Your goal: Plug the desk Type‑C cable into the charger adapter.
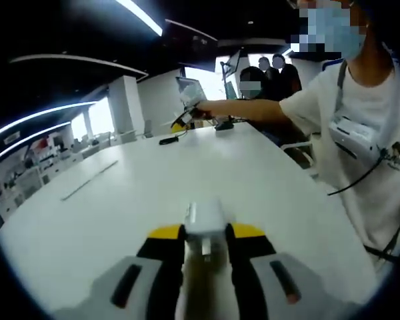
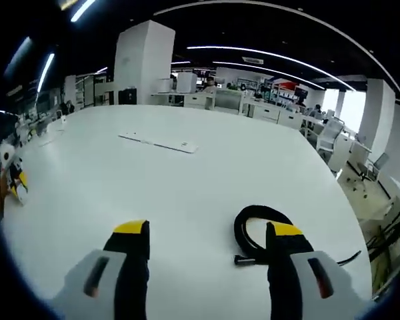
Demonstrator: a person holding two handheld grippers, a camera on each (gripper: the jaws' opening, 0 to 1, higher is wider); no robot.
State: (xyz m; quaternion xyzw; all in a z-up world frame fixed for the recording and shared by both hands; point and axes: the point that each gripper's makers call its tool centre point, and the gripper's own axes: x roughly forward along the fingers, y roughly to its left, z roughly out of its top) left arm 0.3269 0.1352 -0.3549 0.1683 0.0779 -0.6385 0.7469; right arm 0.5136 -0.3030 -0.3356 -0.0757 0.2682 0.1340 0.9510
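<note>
Between left jaws — adapter (image 1: pixel 207 220); right view — cable (image 2: pixel 257 233).

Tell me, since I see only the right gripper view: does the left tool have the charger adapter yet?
Observer: Yes, the left tool is shut on the white charger adapter, held above the white table.
Operator: Is anyone near it?
Observer: A person in a white shirt stands at the table's edge, arm stretched out over it.
Operator: Does that view show my cable?
Observer: Yes: a small dark cable lies far across the table, below the right tool.
</note>
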